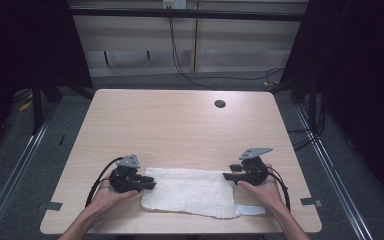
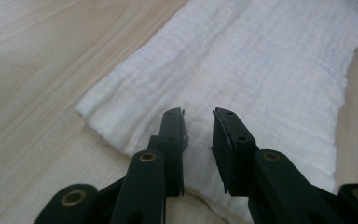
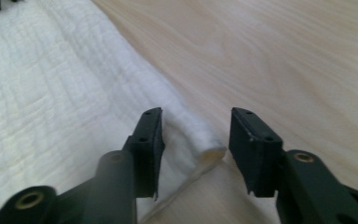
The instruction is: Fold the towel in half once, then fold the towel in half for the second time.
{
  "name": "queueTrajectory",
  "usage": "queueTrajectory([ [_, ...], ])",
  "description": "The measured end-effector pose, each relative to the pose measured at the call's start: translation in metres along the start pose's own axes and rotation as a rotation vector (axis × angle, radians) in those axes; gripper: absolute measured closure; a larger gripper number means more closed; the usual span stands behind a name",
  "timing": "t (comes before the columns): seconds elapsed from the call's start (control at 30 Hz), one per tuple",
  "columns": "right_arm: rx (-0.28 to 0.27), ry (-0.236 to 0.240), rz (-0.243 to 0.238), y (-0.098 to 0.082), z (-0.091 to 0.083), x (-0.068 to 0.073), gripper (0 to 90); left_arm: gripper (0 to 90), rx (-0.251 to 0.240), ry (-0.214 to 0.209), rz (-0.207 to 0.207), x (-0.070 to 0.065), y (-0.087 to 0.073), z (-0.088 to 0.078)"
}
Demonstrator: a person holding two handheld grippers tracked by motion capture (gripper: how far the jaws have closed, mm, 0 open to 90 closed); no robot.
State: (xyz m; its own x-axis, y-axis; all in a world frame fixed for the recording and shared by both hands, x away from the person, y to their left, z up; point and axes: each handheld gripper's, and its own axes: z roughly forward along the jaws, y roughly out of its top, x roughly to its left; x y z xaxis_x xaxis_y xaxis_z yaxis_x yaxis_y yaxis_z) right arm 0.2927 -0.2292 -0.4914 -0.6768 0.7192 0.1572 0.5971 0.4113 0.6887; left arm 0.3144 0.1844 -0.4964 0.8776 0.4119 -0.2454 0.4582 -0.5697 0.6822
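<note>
White folded cloth (image 1: 190, 191) is lying flat at the lower middle of the wooden surface (image 1: 180, 125), while the left hand-held gripper (image 1: 149, 182) and right hand-held gripper (image 1: 228, 175) are resting released at its ends, suggesting this fold is done and further folding may remain.

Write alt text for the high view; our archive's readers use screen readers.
A folded white waffle-textured cloth lies near the front edge of a light wooden table, with a person's hands holding a black two-jaw gripper at each end. The left gripper and right gripper point inward at the cloth's ends, jaws open.
</note>
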Motion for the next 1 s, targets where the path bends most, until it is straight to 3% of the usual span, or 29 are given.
queueTrajectory([
  [0.07,0.006,0.008,-0.008,0.0,0.001,0.0,63.1,72.2,-0.005,-0.007,-0.008,0.0,-0.001,0.001],
  [0.1,0.005,0.002,-0.01,0.001,0.002,0.0,69.6,72.0,-0.004,-0.008,-0.01,0.0,-0.002,0.0],
  [0.13,0.003,0.012,0.014,0.001,0.004,-0.003,81.8,71.3,-0.011,-0.008,-0.01,0.0,-0.003,0.0],
  [0.27,0.005,-0.015,0.051,0.0,0.004,-0.009,87.5,69.9,-0.024,-0.014,-0.02,-0.001,-0.003,0.002],
  [0.5,-0.01,-0.06,0.058,-0.002,-0.002,-0.02,87.4,70.6,-0.024,-0.016,0.0,-0.005,0.003,0.01],
  [0.53,-0.016,-0.06,0.081,-0.005,-0.003,-0.025,86.4,70.4,-0.021,-0.026,-0.007,-0.006,0.006,0.014],
  [0.6,-0.018,-0.067,0.088,-0.006,-0.004,-0.026,83.8,69.9,-0.023,-0.039,-0.021,-0.006,0.008,0.016],
  [0.63,-0.026,-0.082,0.091,-0.007,-0.004,-0.028,79.6,69.9,-0.019,-0.035,-0.036,-0.008,0.011,0.019],
  [0.67,-0.048,-0.079,0.112,-0.007,-0.005,-0.03,74.5,69.9,-0.013,-0.019,-0.026,-0.012,0.016,0.025],
  [0.8,-0.078,-0.091,0.108,-0.004,-0.011,-0.025,62.1,64.9,-0.006,-0.025,-0.005,-0.016,0.018,0.025],
  [1.0,-0.109,-0.098,0.089,-0.001,-0.013,-0.02,61.2,56.5,-0.042,-0.028,-0.019,-0.008,0.018,0.016],
])
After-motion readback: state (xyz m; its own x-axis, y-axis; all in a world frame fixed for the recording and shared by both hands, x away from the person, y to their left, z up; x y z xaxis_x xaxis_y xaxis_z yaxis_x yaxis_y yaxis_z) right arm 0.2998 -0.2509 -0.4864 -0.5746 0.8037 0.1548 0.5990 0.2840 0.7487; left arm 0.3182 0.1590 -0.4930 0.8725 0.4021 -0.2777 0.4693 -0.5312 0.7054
